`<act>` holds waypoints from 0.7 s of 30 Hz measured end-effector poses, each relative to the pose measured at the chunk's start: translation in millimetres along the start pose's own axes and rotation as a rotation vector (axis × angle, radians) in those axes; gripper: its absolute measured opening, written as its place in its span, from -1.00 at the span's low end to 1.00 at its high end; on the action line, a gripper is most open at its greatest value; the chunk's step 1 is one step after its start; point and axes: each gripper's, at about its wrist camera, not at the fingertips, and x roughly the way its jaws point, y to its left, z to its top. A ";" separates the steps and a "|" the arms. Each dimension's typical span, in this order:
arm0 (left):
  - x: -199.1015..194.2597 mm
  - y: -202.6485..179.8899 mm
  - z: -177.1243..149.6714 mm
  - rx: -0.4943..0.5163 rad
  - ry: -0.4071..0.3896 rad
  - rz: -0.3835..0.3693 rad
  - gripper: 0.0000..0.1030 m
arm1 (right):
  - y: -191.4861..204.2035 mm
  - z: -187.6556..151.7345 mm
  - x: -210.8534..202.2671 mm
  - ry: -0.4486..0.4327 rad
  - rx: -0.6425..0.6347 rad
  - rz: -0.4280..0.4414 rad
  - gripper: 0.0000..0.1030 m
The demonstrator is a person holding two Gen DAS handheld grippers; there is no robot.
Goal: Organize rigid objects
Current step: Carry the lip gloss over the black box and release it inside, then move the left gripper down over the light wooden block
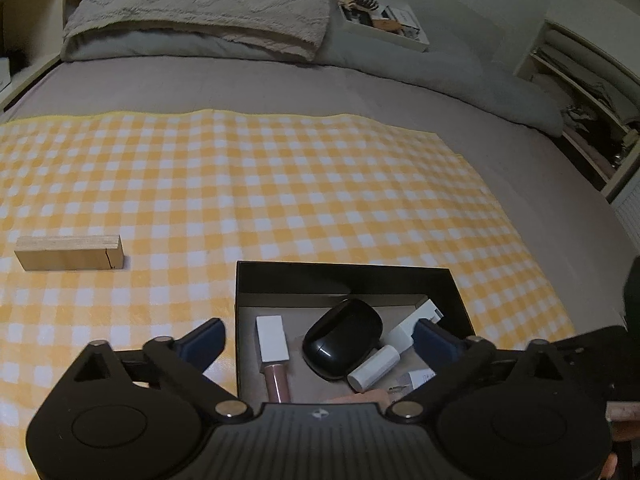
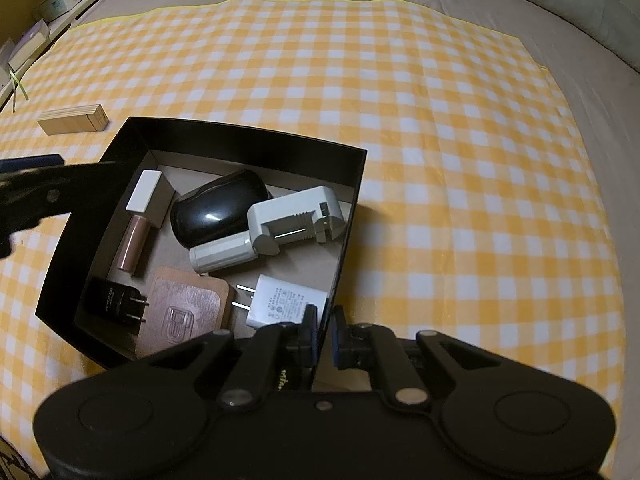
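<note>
A black box (image 2: 352, 184) (image 1: 344, 276) sits on the yellow checked cloth. It holds a black mouse (image 2: 216, 208) (image 1: 342, 338), a lip gloss with a white cap (image 2: 138, 220) (image 1: 272, 356), a white charger cradle (image 2: 296, 216), a white cylinder (image 2: 222, 256) (image 1: 374, 368), a white plug (image 2: 280, 300), a black plug (image 2: 112, 304) and a brown card case (image 2: 184, 312). My right gripper (image 2: 324, 336) is shut on the box's near right wall. My left gripper (image 1: 320, 340) is open above the box, empty. A wooden block (image 1: 70, 253) (image 2: 74, 119) lies on the cloth to the left.
The cloth (image 1: 280, 184) covers a grey bed with a pillow (image 1: 200, 4) at the head. A white tray of small items (image 1: 380, 16) lies beside the pillow. Shelves (image 1: 580, 100) stand to the right, boxes (image 2: 44, 20) to the left.
</note>
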 end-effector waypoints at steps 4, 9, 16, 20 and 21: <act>-8.9 2.3 -0.4 0.043 -0.021 0.002 1.00 | -0.1 0.1 0.1 0.000 0.000 -0.001 -0.86; -16.8 12.7 3.3 0.044 -0.044 0.028 1.00 | 0.4 -0.5 0.0 0.000 -0.002 -0.003 -0.86; -22.1 48.9 17.1 0.019 -0.084 0.109 1.00 | 1.0 -0.3 -0.1 0.000 -0.002 -0.003 -0.86; -13.1 81.4 29.1 0.004 -0.096 0.210 1.00 | 1.8 -0.2 -0.5 0.001 -0.005 -0.005 -0.85; -9.2 89.5 32.4 0.002 -0.096 0.237 1.00 | 1.5 -0.5 -0.5 0.001 -0.006 -0.007 -0.85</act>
